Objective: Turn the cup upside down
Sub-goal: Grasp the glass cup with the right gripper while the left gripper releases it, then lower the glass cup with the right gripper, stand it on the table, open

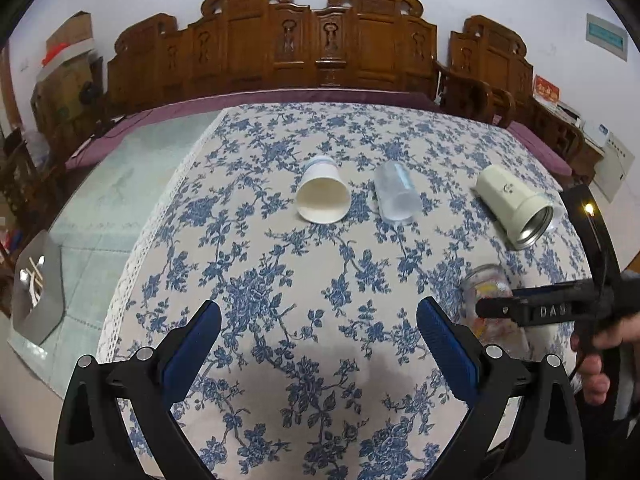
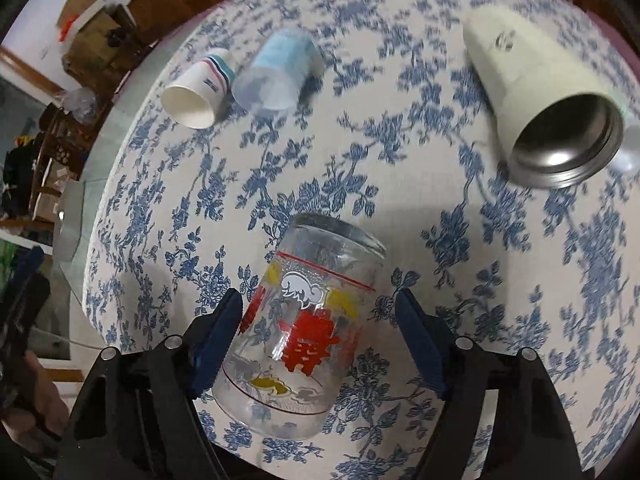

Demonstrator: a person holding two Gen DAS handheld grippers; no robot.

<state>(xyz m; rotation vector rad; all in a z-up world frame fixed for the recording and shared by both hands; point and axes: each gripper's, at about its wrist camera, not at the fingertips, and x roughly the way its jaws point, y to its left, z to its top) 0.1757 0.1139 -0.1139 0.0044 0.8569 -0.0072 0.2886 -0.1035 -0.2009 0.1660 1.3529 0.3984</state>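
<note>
Glass cup: on its side on the floral tablecloth, printed in red, yellow and white; long axis running away from the right wrist camera, slightly tilted right; thick base at the far end, rim at the near end.
Right gripper: spread wide, straddling the cup; left pad just beside the glass, right pad apart from it.
Left gripper: spread wide over bare cloth, gripping nothing.
Other cups: paper cup, clear plastic cup, cream steel tumbler, all lying on their sides farther back.
</note>
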